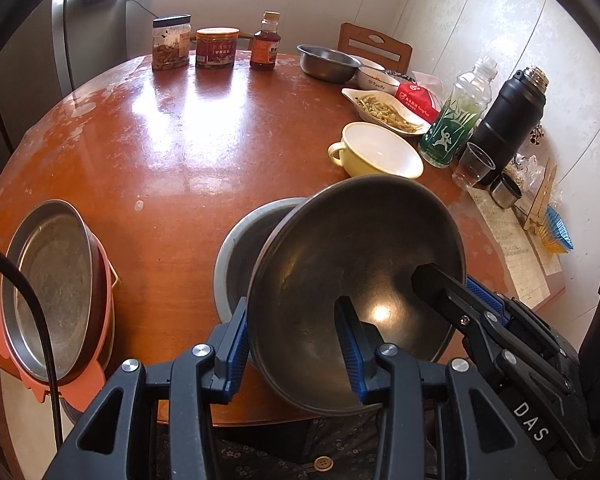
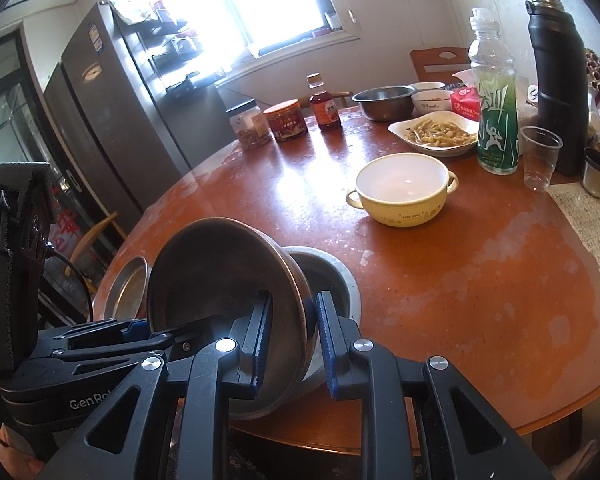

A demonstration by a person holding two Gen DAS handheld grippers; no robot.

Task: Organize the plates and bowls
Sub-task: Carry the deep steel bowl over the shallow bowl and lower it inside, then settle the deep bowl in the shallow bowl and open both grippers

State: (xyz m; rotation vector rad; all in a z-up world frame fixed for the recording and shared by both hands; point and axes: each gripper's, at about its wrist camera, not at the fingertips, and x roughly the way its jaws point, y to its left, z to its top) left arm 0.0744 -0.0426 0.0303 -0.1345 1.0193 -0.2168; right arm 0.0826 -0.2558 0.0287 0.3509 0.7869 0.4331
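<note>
A dark steel bowl (image 1: 356,264) is held tilted at the near table edge, over a grey metal basin (image 1: 240,248). My left gripper (image 1: 296,344) straddles its near rim, one finger outside and one inside. My right gripper (image 2: 290,332) straddles the rim on the other side; its fingers (image 1: 432,280) show inside the bowl in the left wrist view. The bowl (image 2: 220,272) and basin (image 2: 332,276) also show in the right wrist view. A yellow two-handled bowl (image 2: 404,196) stands empty further back.
A steel plate on a pink tray (image 1: 48,280) sits at the left edge. At the back stand jars (image 1: 216,46), a steel bowl (image 1: 328,62), a white bowl (image 1: 374,78), a plate of food (image 1: 384,110), bottles (image 1: 456,120), a flask (image 1: 508,120) and a cup (image 1: 472,166).
</note>
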